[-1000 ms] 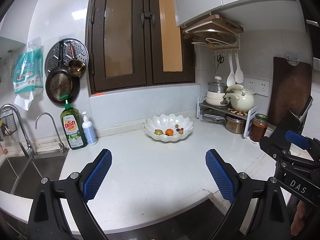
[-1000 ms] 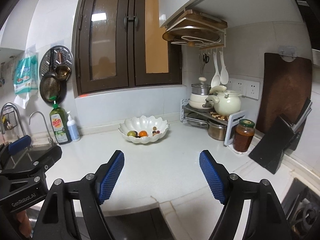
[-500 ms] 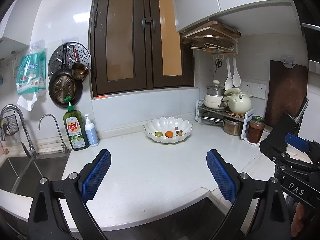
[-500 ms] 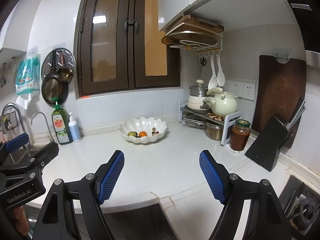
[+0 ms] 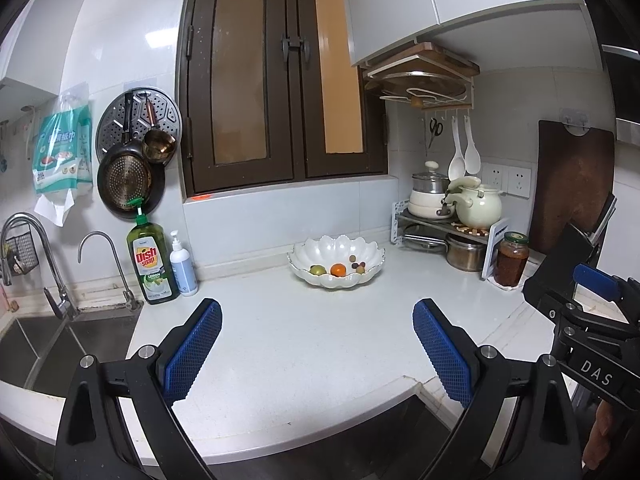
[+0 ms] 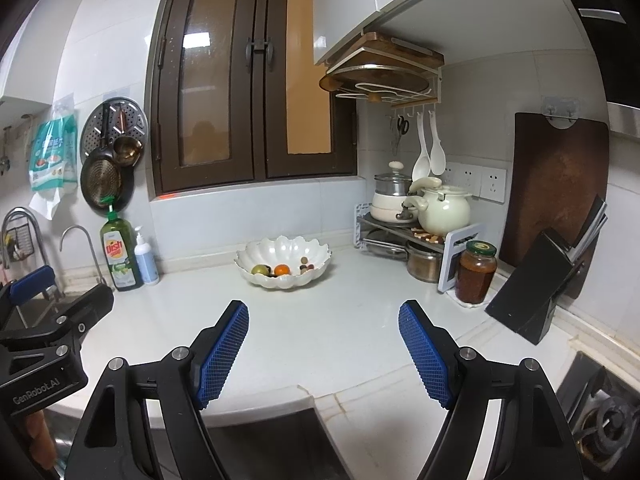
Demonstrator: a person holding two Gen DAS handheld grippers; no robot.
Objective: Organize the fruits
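Note:
A white scalloped bowl [image 5: 338,246] [image 6: 280,250] stands at the back of the white counter, under the window. In it lie a green fruit [image 5: 317,269] [image 6: 259,269], an orange one [image 5: 338,269] [image 6: 281,269] and several small dark fruits [image 5: 357,266] [image 6: 307,266]. My left gripper [image 5: 317,344] hangs open over the counter's front edge, well short of the bowl, nothing between its blue pads. My right gripper [image 6: 323,346] is open too, likewise empty and back from the bowl. Each gripper shows at the side of the other's view.
A sink [image 5: 44,344] with two taps lies left, beside a dish soap bottle [image 5: 150,266] and pump bottle [image 5: 183,266]. At the right stand a pot rack [image 6: 404,232], a jar [image 6: 476,272], a knife block [image 6: 532,300] and a hanging cutting board [image 6: 556,184]. A stove burner [image 6: 608,420] is at bottom right.
Both views have drawn back a little and risen, so the bowl looks slightly smaller and lower in frame. Both grippers stay open.

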